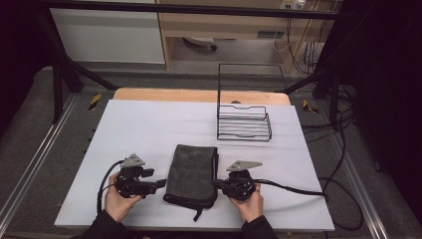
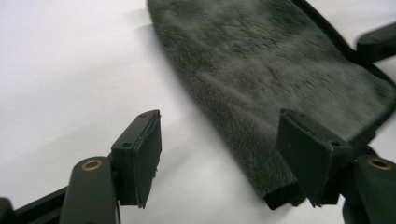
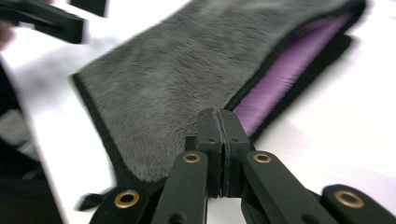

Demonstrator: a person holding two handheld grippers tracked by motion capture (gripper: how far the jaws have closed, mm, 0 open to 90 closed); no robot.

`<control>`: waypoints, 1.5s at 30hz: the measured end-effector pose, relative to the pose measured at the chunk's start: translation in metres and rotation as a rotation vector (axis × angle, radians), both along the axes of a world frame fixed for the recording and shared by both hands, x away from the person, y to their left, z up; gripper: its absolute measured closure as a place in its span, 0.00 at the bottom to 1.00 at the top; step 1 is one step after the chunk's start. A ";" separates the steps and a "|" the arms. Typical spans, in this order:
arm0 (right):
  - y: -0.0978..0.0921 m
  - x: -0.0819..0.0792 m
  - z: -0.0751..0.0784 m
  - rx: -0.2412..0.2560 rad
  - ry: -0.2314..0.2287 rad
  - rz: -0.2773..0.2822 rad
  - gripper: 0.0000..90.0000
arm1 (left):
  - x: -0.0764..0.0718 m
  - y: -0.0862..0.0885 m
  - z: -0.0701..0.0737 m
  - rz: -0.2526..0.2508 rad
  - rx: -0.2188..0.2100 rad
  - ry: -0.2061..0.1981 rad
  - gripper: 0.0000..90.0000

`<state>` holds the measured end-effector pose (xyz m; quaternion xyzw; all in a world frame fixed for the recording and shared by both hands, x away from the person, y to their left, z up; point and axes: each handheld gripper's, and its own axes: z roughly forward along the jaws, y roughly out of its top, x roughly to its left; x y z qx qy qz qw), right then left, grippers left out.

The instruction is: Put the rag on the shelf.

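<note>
A white bench [image 1: 149,124] stands in a dim room, with a wooden strip along its far edge, cables trailing off to the right and pale cabinets beyond. Toward the far right of the bench sits a black wire rack [image 1: 244,122] with a tall back frame, well apart from everything else.

Near the front edge, between the two hands, lies a folded grey towel [image 1: 191,174], fluffy, with a dark trim and a small loop poking out at its near corner. In the right gripper view a purple inner layer [image 3: 289,70] shows along the fold's open edge.

The left hand-held gripper [image 1: 160,183] lies low at the towel's left side, its jaws spread wide apart. In the left gripper view one jaw is over bare bench and the other right at the towel's near corner, with nothing pinched between them.

The right hand-held gripper [image 1: 217,183] comes in from the towel's right side. In its own view the two jaws are pressed flat together at the towel's edge, by the dark trim; I cannot tell whether any cloth is caught between them.
</note>
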<state>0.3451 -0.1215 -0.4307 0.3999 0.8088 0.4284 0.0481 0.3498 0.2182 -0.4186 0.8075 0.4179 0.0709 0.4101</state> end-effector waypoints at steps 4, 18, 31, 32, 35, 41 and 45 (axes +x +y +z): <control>-0.004 0.004 -0.008 0.019 0.042 0.003 0.95 | 0.000 -0.010 -0.003 -0.026 0.000 0.017 0.37; 0.006 0.000 -0.028 0.044 0.069 -0.044 0.67 | -0.008 -0.024 -0.023 -0.059 0.017 0.186 0.75; -0.001 0.007 -0.014 0.038 0.108 0.021 0.91 | -0.026 -0.034 -0.016 -0.069 0.000 0.182 0.91; -0.001 0.007 -0.014 0.038 0.108 0.021 0.91 | -0.027 -0.033 -0.016 -0.065 0.000 0.183 0.91; 0.000 0.004 -0.018 0.026 0.108 0.028 0.86 | -0.026 -0.030 -0.017 -0.063 0.018 0.175 0.87; -0.005 0.008 -0.014 0.028 0.004 0.017 0.54 | -0.020 -0.024 -0.010 -0.064 0.050 0.099 0.53; -0.011 0.012 -0.008 0.056 -0.065 0.016 0.38 | -0.009 -0.016 -0.003 -0.059 0.042 0.058 0.40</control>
